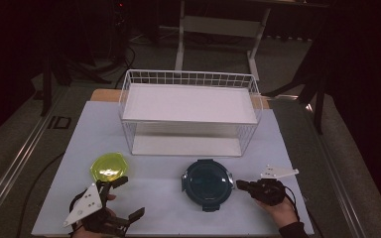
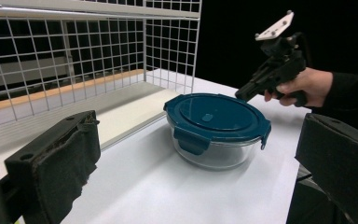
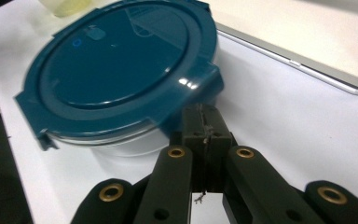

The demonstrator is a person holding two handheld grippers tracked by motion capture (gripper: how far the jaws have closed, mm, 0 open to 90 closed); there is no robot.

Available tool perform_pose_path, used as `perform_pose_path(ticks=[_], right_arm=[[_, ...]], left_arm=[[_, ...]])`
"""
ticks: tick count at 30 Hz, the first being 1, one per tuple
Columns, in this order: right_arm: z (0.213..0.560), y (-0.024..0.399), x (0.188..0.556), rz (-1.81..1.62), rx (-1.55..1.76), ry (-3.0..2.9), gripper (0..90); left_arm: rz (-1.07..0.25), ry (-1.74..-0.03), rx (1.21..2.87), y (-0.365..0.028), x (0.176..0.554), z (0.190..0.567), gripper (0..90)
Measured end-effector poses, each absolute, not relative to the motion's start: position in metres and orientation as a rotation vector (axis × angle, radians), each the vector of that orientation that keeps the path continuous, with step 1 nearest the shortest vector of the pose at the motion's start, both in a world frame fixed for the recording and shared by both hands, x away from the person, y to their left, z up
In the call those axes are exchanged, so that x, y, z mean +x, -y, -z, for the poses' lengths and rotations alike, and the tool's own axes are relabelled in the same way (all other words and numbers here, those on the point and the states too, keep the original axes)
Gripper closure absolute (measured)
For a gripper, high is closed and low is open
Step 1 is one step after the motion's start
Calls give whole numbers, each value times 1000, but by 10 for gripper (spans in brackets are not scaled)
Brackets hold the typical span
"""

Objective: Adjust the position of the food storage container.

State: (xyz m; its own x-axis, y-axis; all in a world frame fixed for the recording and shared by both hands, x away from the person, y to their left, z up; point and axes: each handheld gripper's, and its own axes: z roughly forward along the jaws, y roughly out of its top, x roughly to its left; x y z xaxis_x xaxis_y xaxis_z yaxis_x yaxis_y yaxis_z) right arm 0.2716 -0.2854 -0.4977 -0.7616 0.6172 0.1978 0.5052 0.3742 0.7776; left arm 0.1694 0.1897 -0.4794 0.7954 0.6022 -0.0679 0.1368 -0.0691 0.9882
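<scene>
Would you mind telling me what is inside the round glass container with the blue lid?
Through the clear wall of the glass container nothing shows inside; it looks empty. The blue lid covers the top, so the middle of the floor stays hidden.

In the high view the bottom edge cuts off the left gripper and the person's right sleeve. In the right gripper view the top edge crops the yellow container to a sliver, and the round container's blue lid is slightly blurred. What the round container holds cannot be told. The wire rack runs off the left gripper view's top and left edges.
</scene>
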Motion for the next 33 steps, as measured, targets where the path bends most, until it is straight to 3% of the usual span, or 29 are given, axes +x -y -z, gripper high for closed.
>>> perform_pose_path(ticks=[33], right_arm=[[497, 249, 278, -1409, 974, -2545, 900]], left_arm=[[-408, -577, 1654, -185, 170, 481, 0]])
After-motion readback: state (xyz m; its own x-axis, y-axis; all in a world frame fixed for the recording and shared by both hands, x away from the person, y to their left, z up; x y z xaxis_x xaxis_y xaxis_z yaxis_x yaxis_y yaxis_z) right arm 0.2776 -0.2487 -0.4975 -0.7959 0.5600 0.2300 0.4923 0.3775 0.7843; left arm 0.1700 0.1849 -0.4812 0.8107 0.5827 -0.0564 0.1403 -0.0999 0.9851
